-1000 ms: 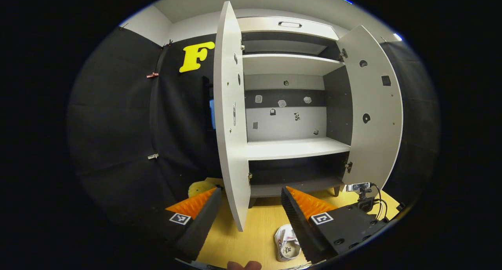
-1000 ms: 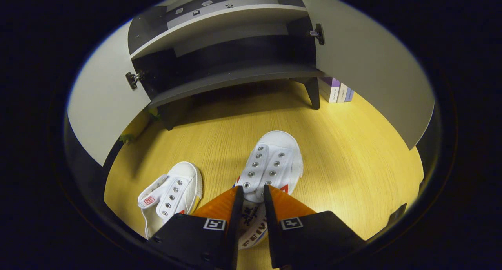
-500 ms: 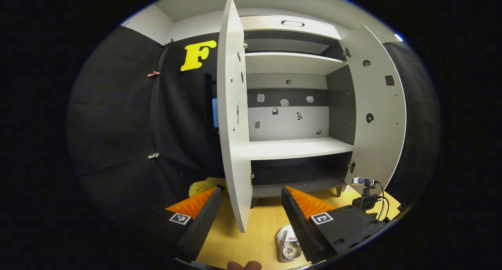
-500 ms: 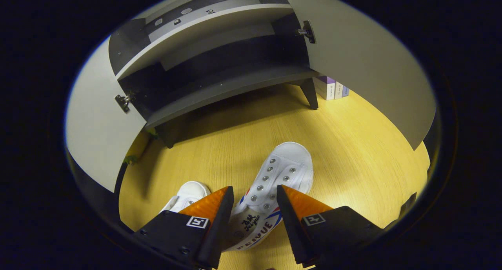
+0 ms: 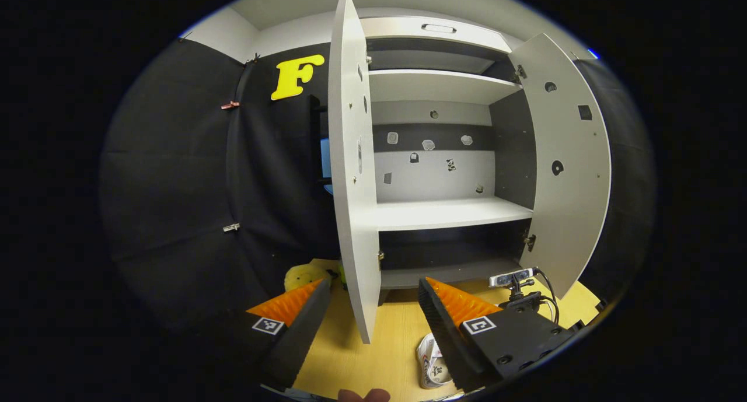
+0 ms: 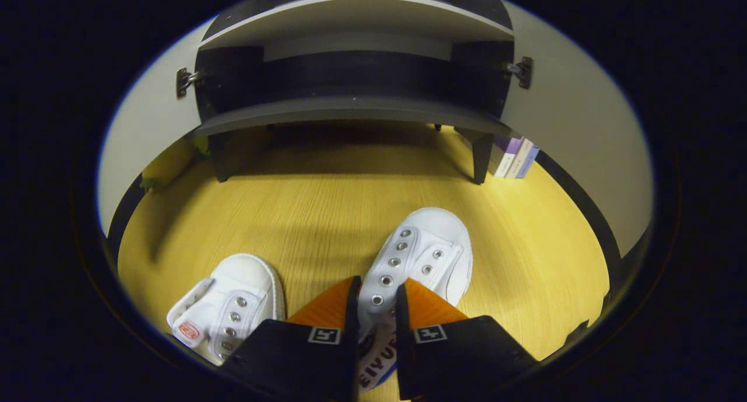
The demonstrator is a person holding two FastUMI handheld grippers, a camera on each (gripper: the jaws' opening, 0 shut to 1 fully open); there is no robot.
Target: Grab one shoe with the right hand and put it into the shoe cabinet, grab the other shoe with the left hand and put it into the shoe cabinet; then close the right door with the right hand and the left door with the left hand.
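Up front in the left gripper view, the left gripper [image 5: 373,308] hangs with jaws spread wide and empty before the tall white shoe cabinet [image 5: 443,212], whose left door [image 5: 350,174] and right door [image 5: 572,163] both stand open; a white canvas shoe [image 5: 432,364] lies on the yellow wooden floor [image 5: 373,355] just beside the right finger. Next, in the right gripper view, the right gripper [image 6: 376,300] has its jaws closed on the tongue of the right-hand white canvas sneaker [image 6: 417,262], while the other white sneaker [image 6: 227,308] lies on the floor to its left, apart from the jaws, both toes pointing at the cabinet's dark bottom shelf [image 6: 350,107].
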